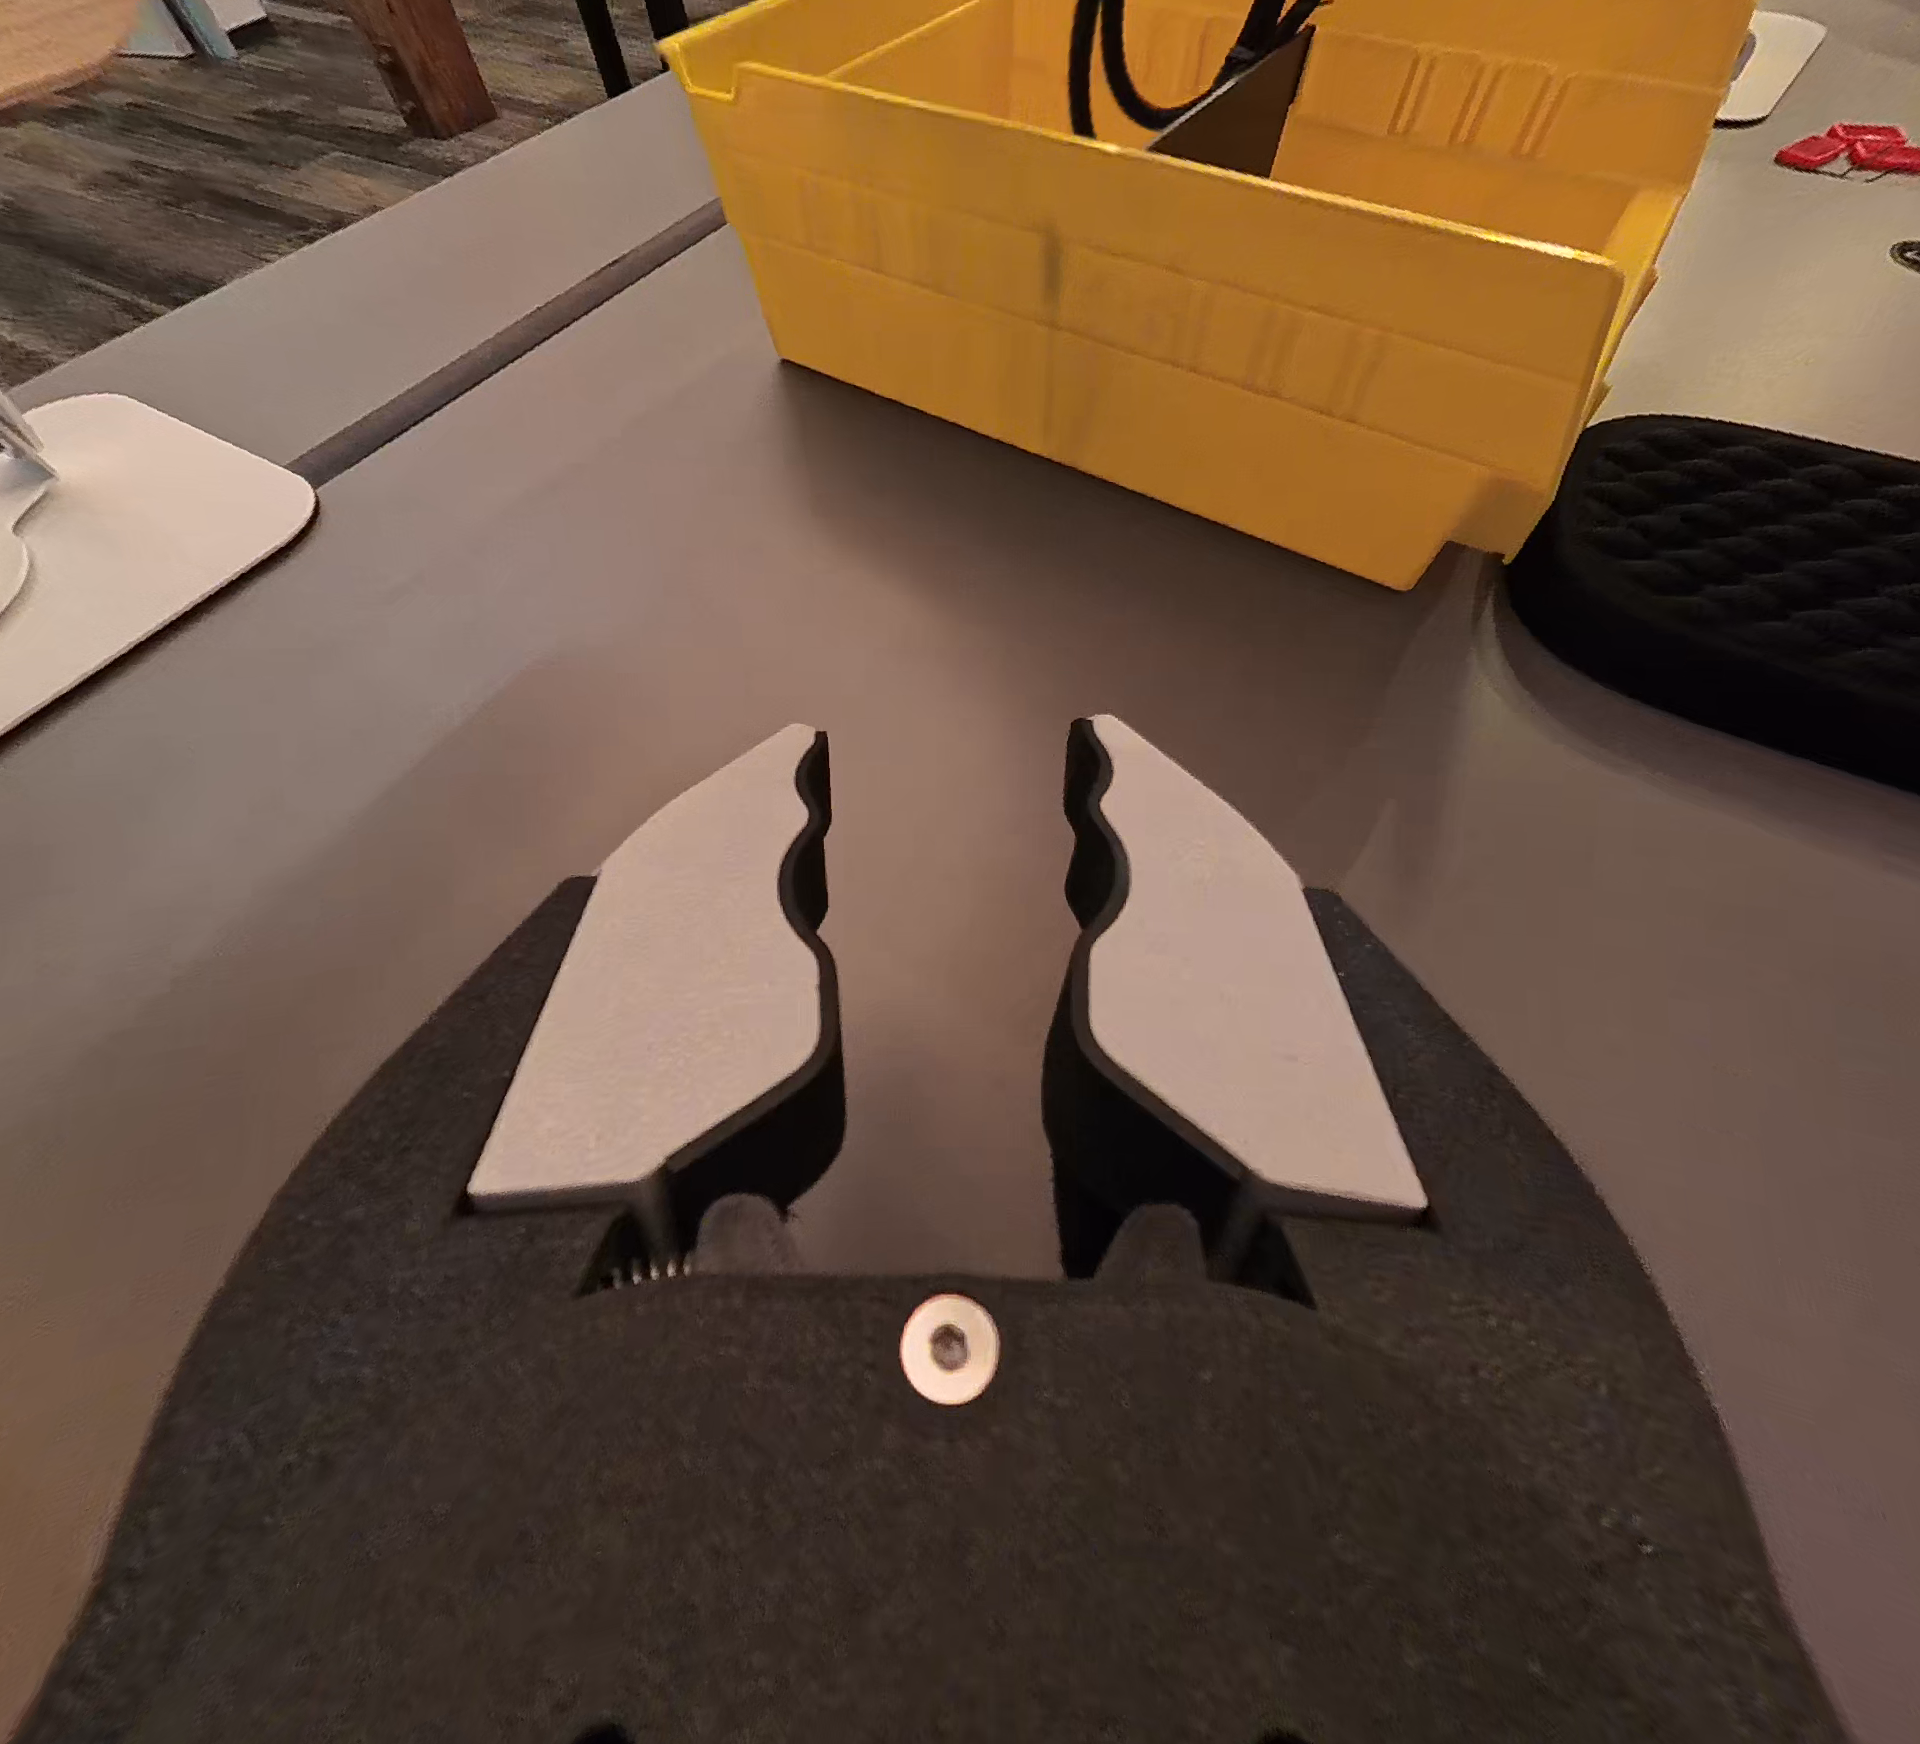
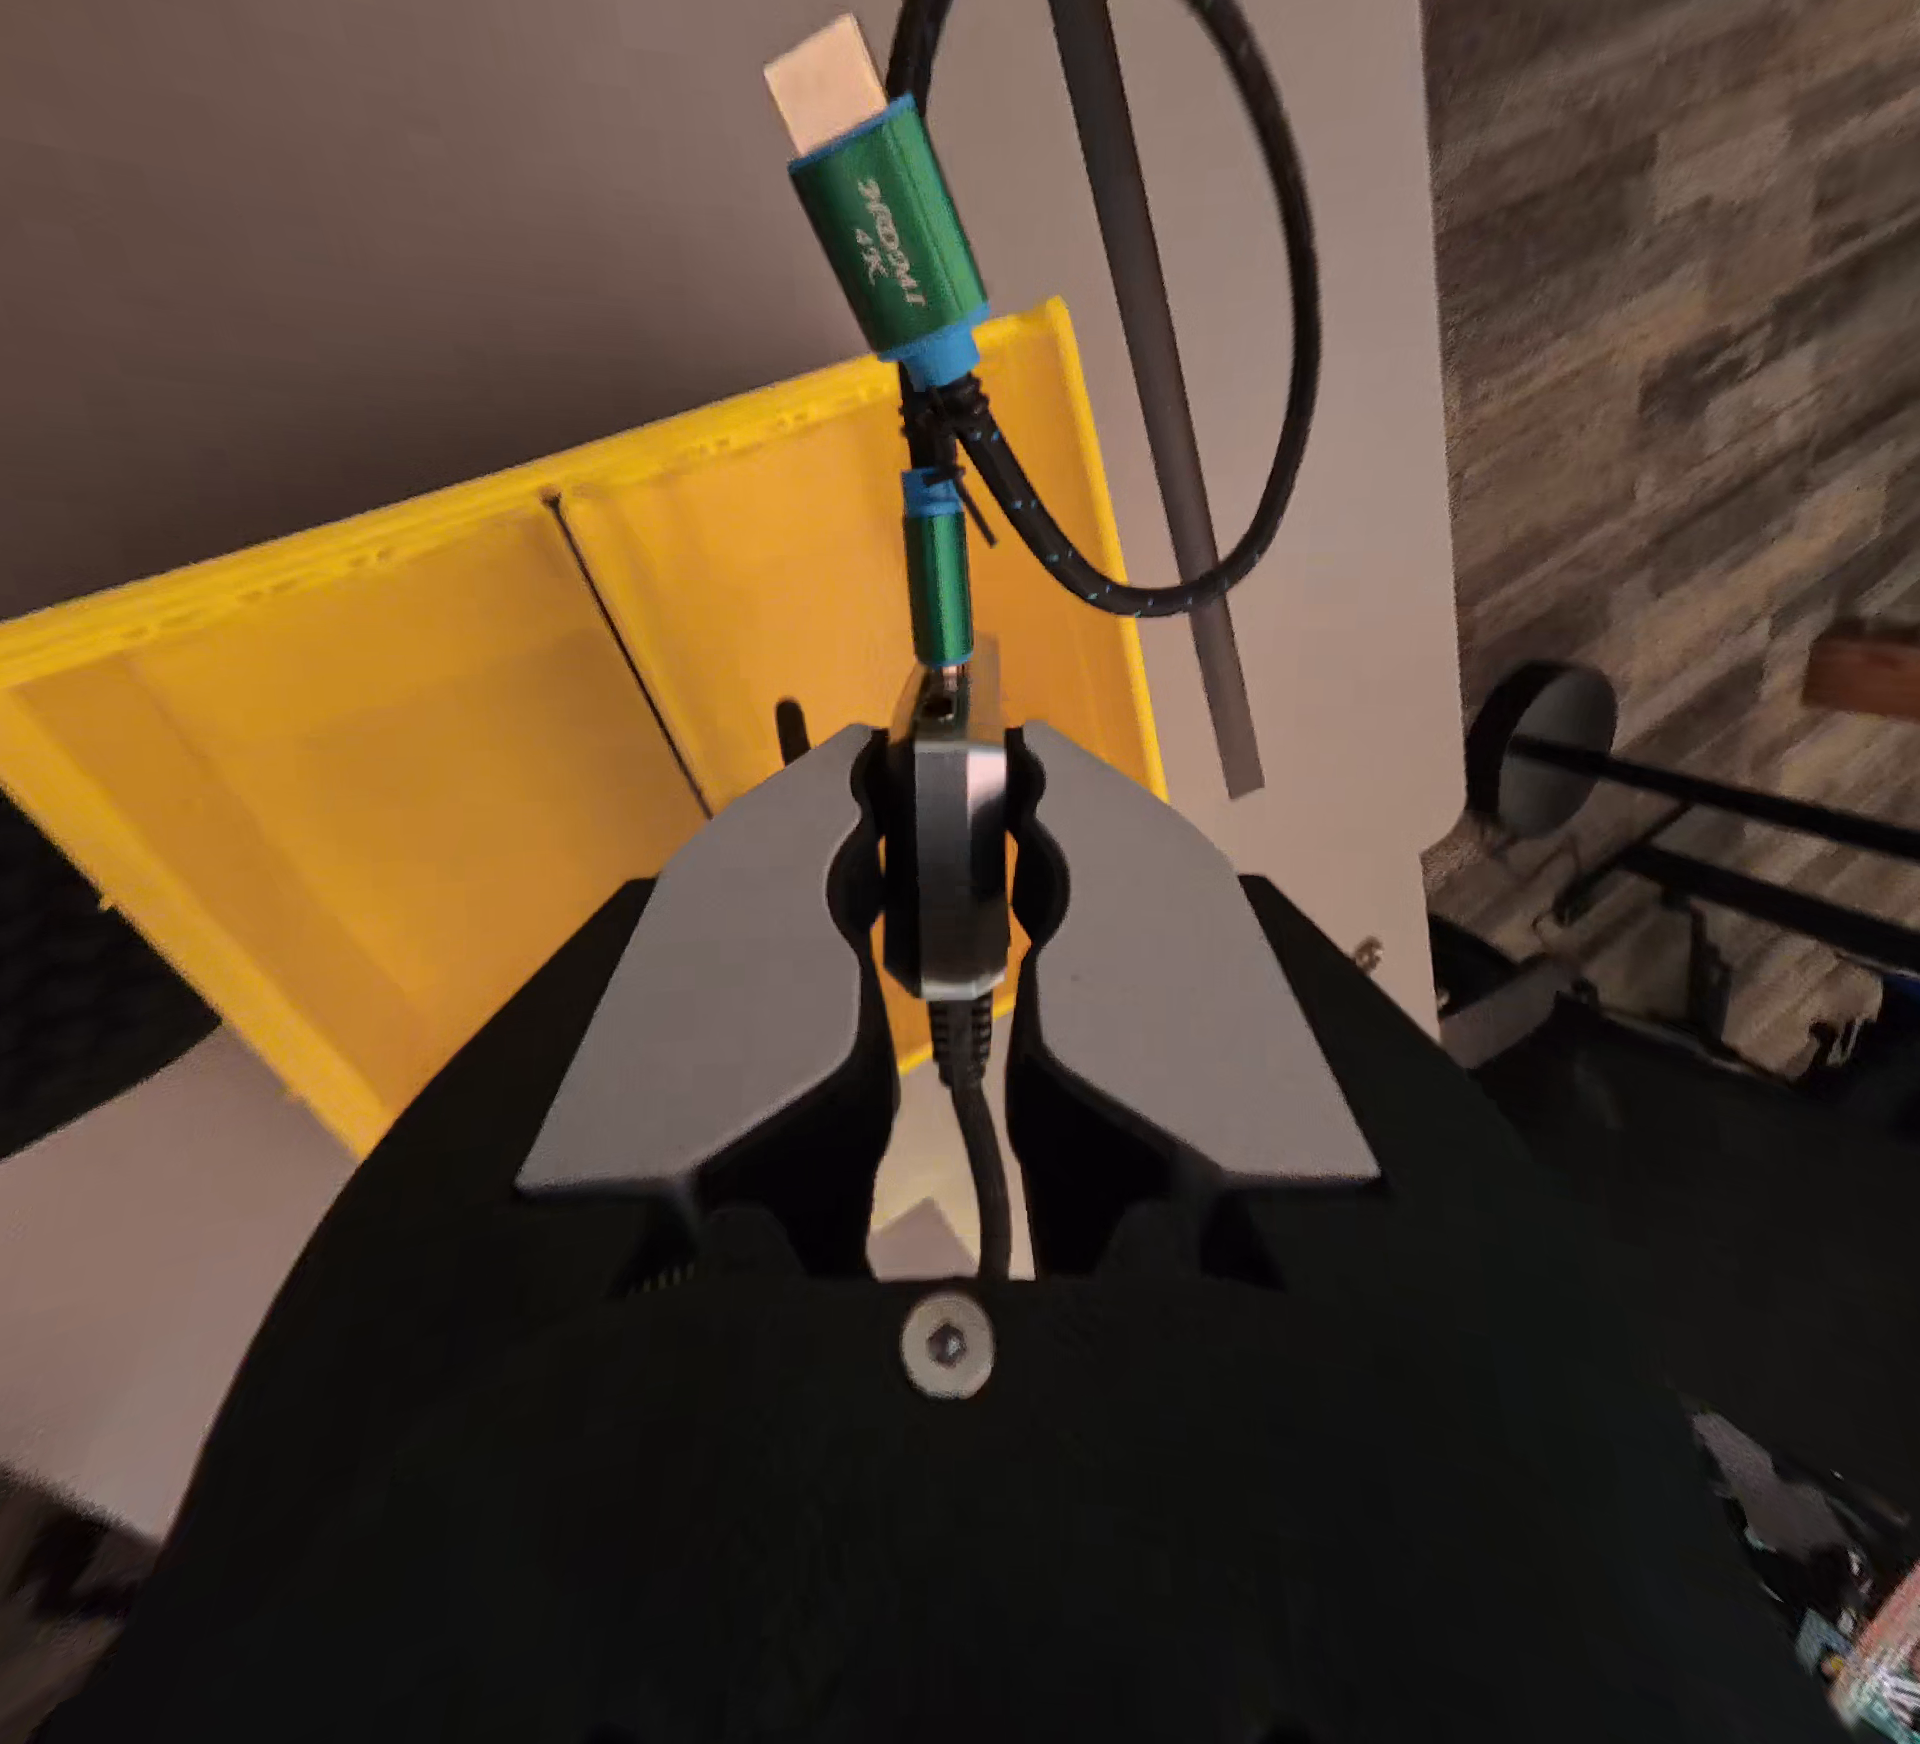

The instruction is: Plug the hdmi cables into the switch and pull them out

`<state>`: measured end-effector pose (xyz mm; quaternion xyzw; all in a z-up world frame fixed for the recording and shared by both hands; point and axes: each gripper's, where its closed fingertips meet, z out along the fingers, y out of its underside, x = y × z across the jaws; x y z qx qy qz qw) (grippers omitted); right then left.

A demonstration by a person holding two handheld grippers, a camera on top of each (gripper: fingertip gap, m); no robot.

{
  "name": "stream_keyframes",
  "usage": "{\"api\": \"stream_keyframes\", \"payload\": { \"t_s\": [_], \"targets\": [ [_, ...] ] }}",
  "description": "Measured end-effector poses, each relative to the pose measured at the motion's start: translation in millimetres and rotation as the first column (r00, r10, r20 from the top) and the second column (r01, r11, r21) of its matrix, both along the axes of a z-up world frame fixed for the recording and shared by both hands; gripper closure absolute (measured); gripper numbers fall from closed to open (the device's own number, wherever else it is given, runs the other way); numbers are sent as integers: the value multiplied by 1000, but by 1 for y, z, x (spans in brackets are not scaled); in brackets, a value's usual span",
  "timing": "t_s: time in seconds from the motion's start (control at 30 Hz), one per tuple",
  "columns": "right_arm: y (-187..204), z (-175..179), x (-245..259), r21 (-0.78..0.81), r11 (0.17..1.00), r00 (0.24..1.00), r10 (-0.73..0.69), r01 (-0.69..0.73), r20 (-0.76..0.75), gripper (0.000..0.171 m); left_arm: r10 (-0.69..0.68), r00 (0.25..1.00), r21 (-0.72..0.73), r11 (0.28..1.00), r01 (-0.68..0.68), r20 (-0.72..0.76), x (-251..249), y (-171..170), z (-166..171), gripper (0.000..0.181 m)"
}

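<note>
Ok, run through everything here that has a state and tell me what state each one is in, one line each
Left gripper: open, empty, low over the grey table.
Right gripper: shut on the switch, held above the bin.
Switch: gripped on edge between the fingers, one plug seated in it.
Plugged green connector: inserted in the switch's far end.
Free green connector: unplugged, metal tip bare, in the air.
Black braided cable: looped.
Yellow bin: open-topped, on the table.

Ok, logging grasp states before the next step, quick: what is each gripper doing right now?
Left gripper: open, empty, low over the grey table.
Right gripper: shut on the switch, which has one green HDMI plug in it.
</note>
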<state>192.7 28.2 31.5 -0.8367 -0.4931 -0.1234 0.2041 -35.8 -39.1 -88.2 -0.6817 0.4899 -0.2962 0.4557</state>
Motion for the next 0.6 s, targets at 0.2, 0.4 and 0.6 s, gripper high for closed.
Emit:
{"api": "stream_keyframes", "payload": {
  "t_s": [0.2, 0.4, 0.6],
  "targets": [
    [-23, 15, 7, -166, 985, 997, -58, 49, -48, 150, -9, 999, 14, 1000, 9, -33, 4, -3, -6, 139],
    [-19, 26, 8, -197, 977, 990, -104, 83, -98, 149, 0, 999, 32, 999, 1, -46, 2, -2, -7, 142],
    [-34, -2, 16, -389, 906, 979, -199, 168, -40, 149, 27, 999, -2, 1000, -27, 19, -1, 3, 0, 142]
  ]
}}
